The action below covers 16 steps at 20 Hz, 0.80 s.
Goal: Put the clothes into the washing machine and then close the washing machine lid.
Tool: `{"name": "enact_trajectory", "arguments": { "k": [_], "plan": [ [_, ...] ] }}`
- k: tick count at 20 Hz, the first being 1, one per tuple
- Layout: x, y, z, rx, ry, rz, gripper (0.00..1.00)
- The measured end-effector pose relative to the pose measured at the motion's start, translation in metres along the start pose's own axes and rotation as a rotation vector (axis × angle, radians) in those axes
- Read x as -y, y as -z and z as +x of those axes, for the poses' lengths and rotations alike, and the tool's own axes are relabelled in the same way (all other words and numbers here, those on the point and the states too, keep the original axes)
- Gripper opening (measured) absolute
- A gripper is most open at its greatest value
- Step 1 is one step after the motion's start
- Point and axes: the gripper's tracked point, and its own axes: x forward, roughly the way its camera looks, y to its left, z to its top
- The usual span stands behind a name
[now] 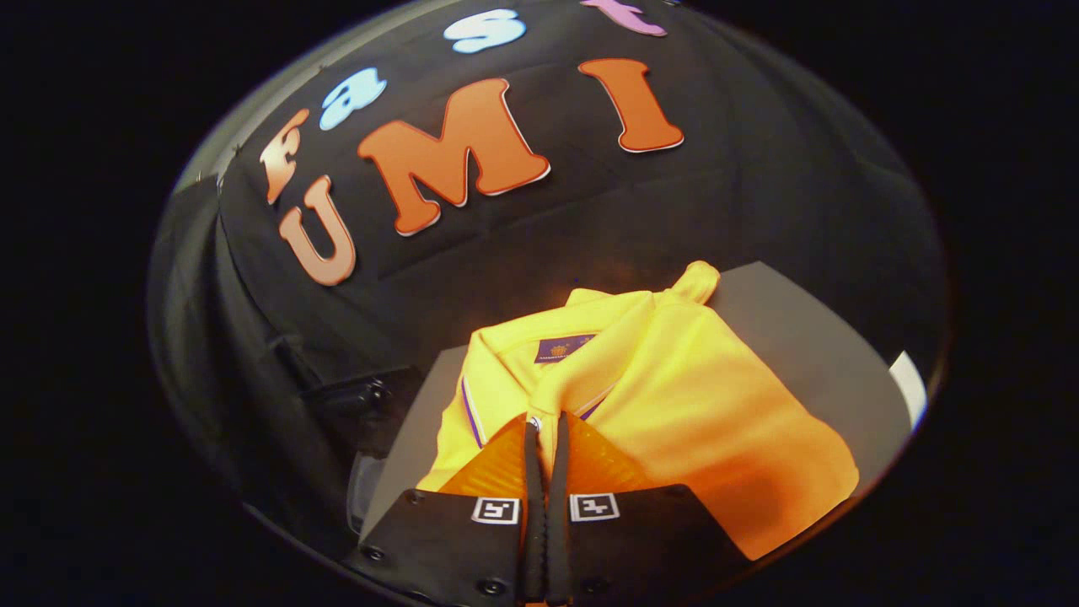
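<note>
Tongs [543,428] pinched nearly together, tips on the near edge of the yellow shirt [674,396] by its collar; a fold looks caught between them but the tips hide it, so can't confirm the bite. Shirt is bunched on the grey counter [809,337], most of it ahead and right of the tips. Judgement: grasp/lift stage, nothing loaded yet. To do it well: keep the squeeze on, lift straight up until the trailing cloth clears the counter, check it isn't slipping, then carry to the washing machine.
</note>
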Motion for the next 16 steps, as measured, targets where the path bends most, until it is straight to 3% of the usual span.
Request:
{"name": "enact_trajectory", "arguments": {
  "k": [3,8,16],
  "plan": [
    [-0.007,-0.013,-0.018,0.135,-0.052,0.094,0.08],
    [-0.041,-0.037,-0.061,0.309,-0.097,0.046,0.08],
    [-0.148,-0.064,-0.117,0.394,-0.243,-0.022,0.08]
  ]
}}
